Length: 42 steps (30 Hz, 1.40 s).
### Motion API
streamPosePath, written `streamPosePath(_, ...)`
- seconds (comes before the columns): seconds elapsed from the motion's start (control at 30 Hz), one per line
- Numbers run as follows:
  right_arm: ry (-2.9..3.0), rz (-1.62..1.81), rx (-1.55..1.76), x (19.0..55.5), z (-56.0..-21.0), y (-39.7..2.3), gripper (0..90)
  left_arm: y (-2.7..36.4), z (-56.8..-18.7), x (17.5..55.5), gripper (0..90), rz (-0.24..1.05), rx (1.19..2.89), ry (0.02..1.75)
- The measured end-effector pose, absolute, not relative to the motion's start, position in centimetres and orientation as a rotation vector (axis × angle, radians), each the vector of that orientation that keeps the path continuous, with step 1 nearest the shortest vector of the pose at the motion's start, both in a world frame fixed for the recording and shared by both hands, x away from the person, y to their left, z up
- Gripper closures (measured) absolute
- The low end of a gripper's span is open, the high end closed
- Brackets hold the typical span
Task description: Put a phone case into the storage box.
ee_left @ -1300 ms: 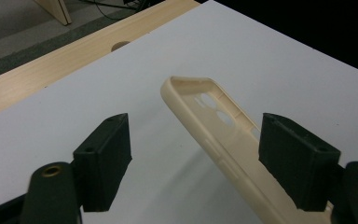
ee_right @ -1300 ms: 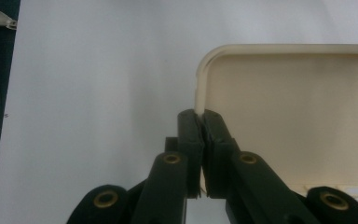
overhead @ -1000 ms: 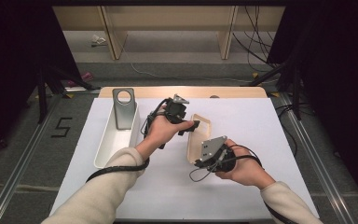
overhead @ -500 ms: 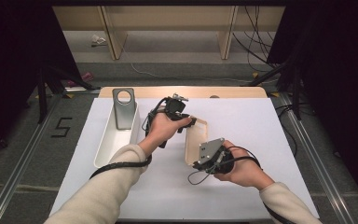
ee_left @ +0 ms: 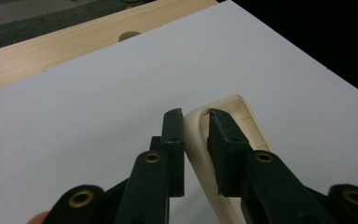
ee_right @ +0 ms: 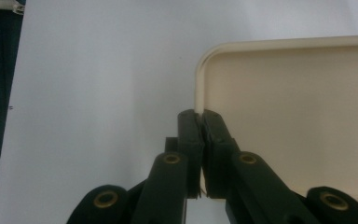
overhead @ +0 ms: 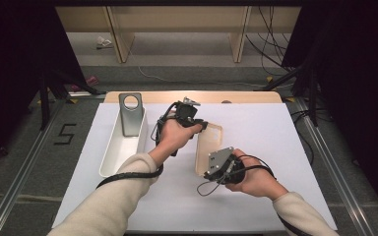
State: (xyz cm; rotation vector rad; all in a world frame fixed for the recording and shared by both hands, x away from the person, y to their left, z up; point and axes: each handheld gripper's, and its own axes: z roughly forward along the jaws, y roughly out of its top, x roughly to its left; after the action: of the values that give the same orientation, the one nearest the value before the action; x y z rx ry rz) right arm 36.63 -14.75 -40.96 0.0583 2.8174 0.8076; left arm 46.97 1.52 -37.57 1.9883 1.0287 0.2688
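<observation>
Two handheld grippers working a shallow cream tray (overhead: 211,147) lying on the white table cover (overhead: 275,147). Right gripper (ee_right: 200,114) clamped tight on the tray's thin rim, right by a rounded corner; tray floor spreading out to the right of those jaws in the right gripper view, bare white cover off to the left. From above, same right gripper (overhead: 215,167) down at the tray's near end, grey plate on top.

Left gripper (ee_left: 196,116) straddling the rim at the far end of the tray: one jaw outside the wall, the other inside. Jaws have just been closing, rim between them. Outer jaw looks snug against the wall, small gap visible on the inner one, so not a full pinch yet. In the high view that left gripper (overhead: 202,125) sits just at the tray's far corner.

Well off to the left of the left gripper: a long white trough (overhead: 120,147) with a grey metal bracket (overhead: 130,115) standing in its far end.
</observation>
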Motion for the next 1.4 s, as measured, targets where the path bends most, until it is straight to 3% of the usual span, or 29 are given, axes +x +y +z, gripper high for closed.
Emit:
streamPosePath(0.33,2.8,0.757,0.077,36.8,-41.3,-14.6,87.7,0.7,-36.8,45.9,77.5,0.362,1.973,0.939)
streamPosePath(0.8,2.779,0.763,0.112,37.1,-41.5,-14.8,85.1,0.5,-36.3,45.5,78.5,0.375,1.928,0.877)
streamPosePath(0.93,2.74,0.794,0.157,37.3,-41.4,-15.1,72.0,0.8,-36.3,45.3,80.2,0.462,1.937,0.819)
streamPosePath(1.2,2.652,0.878,0.313,37.9,-40.8,-16.4,60.0,2.2,-36.2,45.3,80.2,0.47,1.875,0.796)
streamPosePath(1.23,2.606,0.899,0.372,38.1,-40.6,-17.0,54.7,2.6,-35.9,45.2,80.2,0.472,1.856,0.786)
streamPosePath(1.3,2.59,0.912,0.4,38.2,-40.6,-17.3,53.9,2.9,-35.8,45.2,80.2,0.478,1.851,0.773)
streamPosePath(1.4,2.539,0.94,0.502,38.6,-40.5,-18.4,45.5,3.8,-35.5,45.1,80.2,0.486,1.832,0.751)
